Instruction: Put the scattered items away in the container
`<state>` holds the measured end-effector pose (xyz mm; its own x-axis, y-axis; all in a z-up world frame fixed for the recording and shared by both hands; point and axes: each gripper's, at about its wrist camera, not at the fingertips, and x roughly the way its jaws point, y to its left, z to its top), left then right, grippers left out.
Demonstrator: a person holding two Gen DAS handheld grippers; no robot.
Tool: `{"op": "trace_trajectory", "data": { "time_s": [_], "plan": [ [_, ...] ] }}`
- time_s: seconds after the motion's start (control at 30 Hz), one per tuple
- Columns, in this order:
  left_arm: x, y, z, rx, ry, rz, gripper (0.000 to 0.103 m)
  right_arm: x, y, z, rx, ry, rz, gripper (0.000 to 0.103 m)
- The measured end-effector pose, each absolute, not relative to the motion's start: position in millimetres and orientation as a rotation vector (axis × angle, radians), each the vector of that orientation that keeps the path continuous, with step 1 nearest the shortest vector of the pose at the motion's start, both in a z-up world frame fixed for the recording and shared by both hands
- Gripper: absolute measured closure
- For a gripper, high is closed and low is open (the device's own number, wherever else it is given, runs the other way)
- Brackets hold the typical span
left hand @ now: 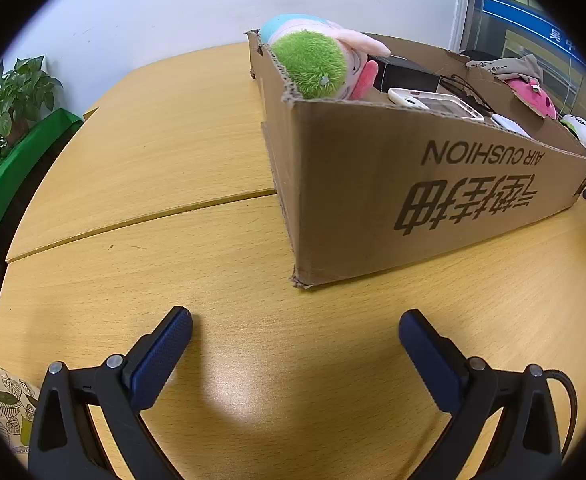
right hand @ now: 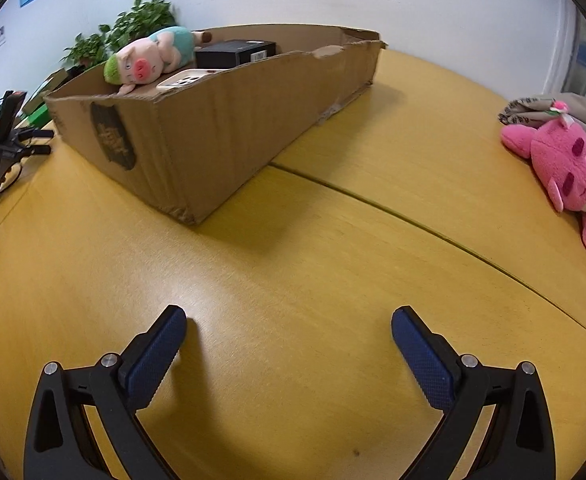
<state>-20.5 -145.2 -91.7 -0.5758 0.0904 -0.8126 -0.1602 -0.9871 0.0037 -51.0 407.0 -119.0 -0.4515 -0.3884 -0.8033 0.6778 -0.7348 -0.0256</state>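
Cardboard box (right hand: 213, 120) on table (right hand: 293, 280): already holds pig plush (right hand: 149, 60), black box (right hand: 235, 52), white device (right hand: 185, 79). Still out: pink plush (right hand: 561, 164), at the table's right edge, well apart. Left hand-held gripper (left hand: 295, 326) and right hand-held gripper (right hand: 289, 322): spread wide, empty.

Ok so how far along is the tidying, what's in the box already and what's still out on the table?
Done: the pig plush, black box and white device sit in the cardboard box. In hand: nothing; the left gripper and right gripper are both open and empty. Left: the pink plush and the grey cloth behind it, still on the table.
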Motion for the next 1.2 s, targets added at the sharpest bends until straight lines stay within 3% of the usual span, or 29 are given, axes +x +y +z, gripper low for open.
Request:
{"op": "trace_trajectory", "data": {
  "time_s": [1.2],
  "plan": [
    [-29,-140,-99,-1.357,0.117,2.678,0.0,-36,389,-119,1.033,0.516,-2.075,0.0]
  ]
}}
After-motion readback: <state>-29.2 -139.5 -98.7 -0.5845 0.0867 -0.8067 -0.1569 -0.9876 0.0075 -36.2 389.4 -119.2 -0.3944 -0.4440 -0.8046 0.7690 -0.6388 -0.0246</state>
